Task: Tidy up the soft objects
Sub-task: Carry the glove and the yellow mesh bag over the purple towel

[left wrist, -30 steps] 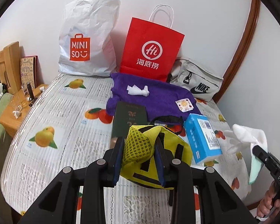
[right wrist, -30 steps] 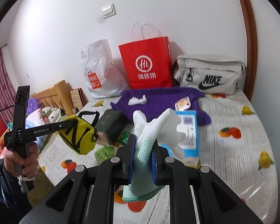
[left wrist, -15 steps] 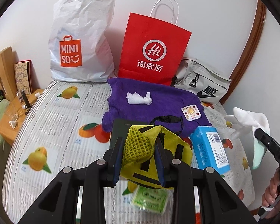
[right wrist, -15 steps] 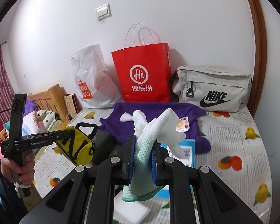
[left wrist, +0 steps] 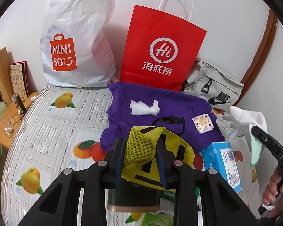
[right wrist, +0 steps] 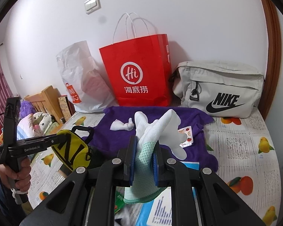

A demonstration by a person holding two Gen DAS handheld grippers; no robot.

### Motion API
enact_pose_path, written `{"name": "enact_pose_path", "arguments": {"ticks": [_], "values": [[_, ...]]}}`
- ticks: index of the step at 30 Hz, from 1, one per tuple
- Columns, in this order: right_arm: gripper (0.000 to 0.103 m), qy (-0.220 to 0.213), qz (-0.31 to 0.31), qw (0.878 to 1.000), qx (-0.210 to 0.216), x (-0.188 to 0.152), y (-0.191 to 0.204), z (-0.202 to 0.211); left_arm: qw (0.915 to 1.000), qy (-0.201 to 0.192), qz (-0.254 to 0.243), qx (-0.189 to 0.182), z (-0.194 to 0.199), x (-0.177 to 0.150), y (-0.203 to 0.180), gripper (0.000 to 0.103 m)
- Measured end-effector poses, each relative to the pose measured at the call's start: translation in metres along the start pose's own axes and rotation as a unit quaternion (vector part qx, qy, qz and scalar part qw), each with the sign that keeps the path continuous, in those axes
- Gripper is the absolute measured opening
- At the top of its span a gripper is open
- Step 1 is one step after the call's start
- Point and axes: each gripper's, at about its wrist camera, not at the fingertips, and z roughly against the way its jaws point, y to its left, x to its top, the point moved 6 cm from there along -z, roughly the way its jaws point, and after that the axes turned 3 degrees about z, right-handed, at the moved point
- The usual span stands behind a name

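Left gripper (left wrist: 139, 156) clamping yellow mesh pouch (left wrist: 156, 160), jaws narrowly parted, hanging over bed (left wrist: 52, 131). Right gripper (right wrist: 144, 163) pinching white-and-mint glove (right wrist: 151, 139), jaws almost closed, glove fingers sticking up. Purple towel (left wrist: 160, 109) lying at 12 o'clock from both, knotted white cloth (left wrist: 145, 109) resting on it.

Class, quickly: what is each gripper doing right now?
Left gripper: shut on the yellow mesh pouch.
Right gripper: shut on the white-and-mint knit glove.
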Motion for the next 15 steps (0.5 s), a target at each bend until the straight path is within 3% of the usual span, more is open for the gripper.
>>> {"name": "enact_pose_path", "arguments": {"ticks": [15], "values": [[0.015,0.016,-0.007,1.0,0.001,0.013,-0.025,-0.047,0.9997,0.018,0.014,-0.011,-0.037,0.016,-0.003,0.03]]}}
